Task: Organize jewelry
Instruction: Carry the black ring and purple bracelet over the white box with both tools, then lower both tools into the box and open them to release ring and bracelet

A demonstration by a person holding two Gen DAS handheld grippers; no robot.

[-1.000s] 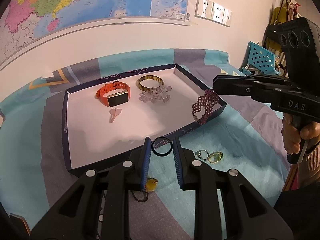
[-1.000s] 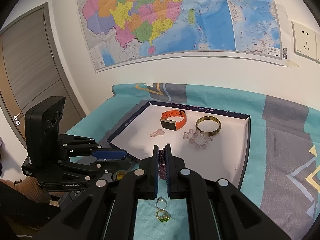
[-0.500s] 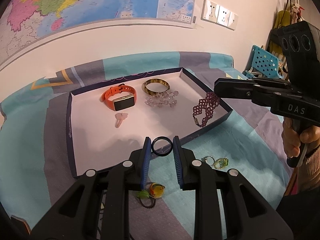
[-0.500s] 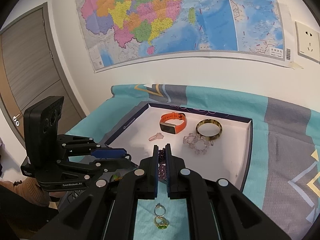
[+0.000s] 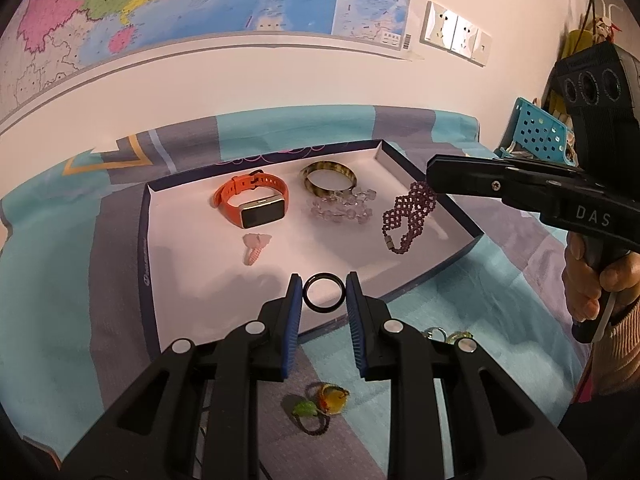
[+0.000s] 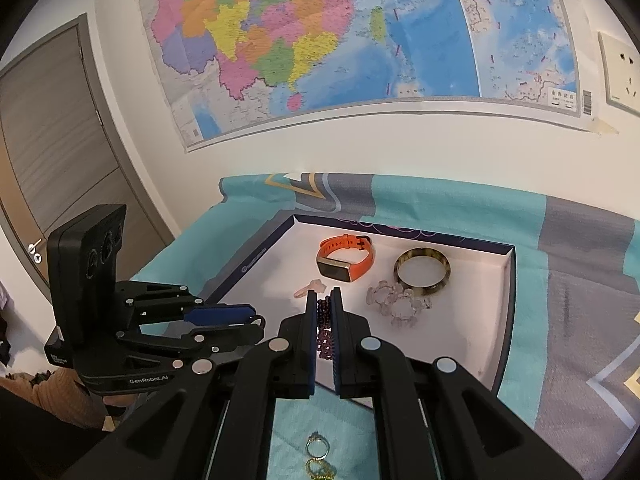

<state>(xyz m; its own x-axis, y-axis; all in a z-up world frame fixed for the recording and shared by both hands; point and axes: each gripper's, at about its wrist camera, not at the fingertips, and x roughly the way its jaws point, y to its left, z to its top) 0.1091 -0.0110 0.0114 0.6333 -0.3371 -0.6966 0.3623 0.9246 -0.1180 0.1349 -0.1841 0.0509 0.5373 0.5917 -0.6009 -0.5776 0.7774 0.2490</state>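
My left gripper (image 5: 323, 284) is shut on a black ring (image 5: 323, 298) and holds it over the near edge of the white tray (image 5: 192, 300). My right gripper (image 6: 325, 296) is shut on a purple beaded bracelet (image 6: 325, 330), which hangs over the tray's right side in the left wrist view (image 5: 408, 216). In the tray lie an orange smartwatch (image 5: 252, 200), a mottled bangle (image 5: 329, 176), a clear crystal bracelet (image 5: 342, 208) and a pink charm (image 5: 256, 246).
On the patterned cloth in front of the tray lie a hair tie with yellow and green beads (image 5: 322, 404) and two rings (image 6: 318, 458). A blue basket (image 5: 532, 132) stands at the far right. The wall with a map is behind the table.
Both grippers have moved forward over the tray. The purple bracelet now hangs inside the tray's right edge, and the black ring is over the tray's near part.
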